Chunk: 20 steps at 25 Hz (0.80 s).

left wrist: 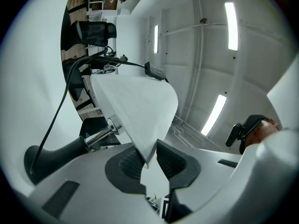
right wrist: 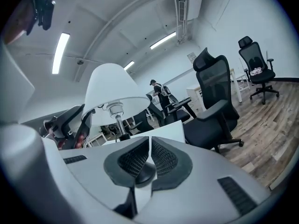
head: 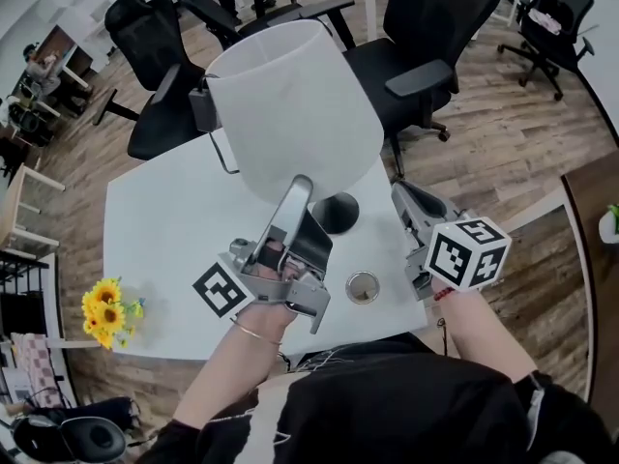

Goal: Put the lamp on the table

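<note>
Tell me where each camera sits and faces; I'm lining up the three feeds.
Head view: on the person's head, steeply down at table, lamp, forearms, left tool, right tool.
Left gripper view: on left tool, up along jaws gripping the lampshade.
Right gripper view: on right tool, along shut empty jaws toward lamp, chairs.
All three share the lamp.

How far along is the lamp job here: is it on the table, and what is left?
Looks done: the lamp stands with its black base on the white table. In hand: the left gripper pinches the rim of the shade; the right gripper is shut on nothing, clear of the lamp. Left: probably only letting go of the shade and pulling back.
</note>
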Each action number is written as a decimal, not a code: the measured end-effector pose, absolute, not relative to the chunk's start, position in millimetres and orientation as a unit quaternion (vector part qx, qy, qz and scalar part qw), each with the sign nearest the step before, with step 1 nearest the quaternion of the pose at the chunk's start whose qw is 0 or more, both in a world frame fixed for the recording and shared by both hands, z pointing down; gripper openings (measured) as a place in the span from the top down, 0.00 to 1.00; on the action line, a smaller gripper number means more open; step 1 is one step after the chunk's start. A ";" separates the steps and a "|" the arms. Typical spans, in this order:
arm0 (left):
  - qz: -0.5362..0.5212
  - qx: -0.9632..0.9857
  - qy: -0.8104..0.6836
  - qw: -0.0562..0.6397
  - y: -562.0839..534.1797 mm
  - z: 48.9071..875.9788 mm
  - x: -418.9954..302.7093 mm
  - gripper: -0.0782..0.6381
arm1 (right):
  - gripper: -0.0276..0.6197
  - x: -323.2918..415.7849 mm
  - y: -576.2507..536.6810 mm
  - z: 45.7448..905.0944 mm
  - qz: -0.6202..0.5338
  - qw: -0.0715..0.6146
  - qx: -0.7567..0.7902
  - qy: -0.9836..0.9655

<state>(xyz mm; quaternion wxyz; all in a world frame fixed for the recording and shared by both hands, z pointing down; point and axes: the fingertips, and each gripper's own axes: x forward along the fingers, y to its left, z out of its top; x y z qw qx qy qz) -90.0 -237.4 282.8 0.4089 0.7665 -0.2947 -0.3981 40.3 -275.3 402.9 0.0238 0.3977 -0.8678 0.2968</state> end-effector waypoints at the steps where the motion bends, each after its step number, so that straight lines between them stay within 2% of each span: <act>1: -0.397 0.767 -0.295 0.409 -236.8 282.9 -89.3 0.79 | 0.91 42.4 -274.3 400.9 0.297 0.022 0.398 -0.868; 20: -0.385 0.765 -0.318 0.406 -219.7 293.4 -73.0 0.76 | 0.91 69.4 -262.3 406.3 0.299 0.018 0.401 -0.866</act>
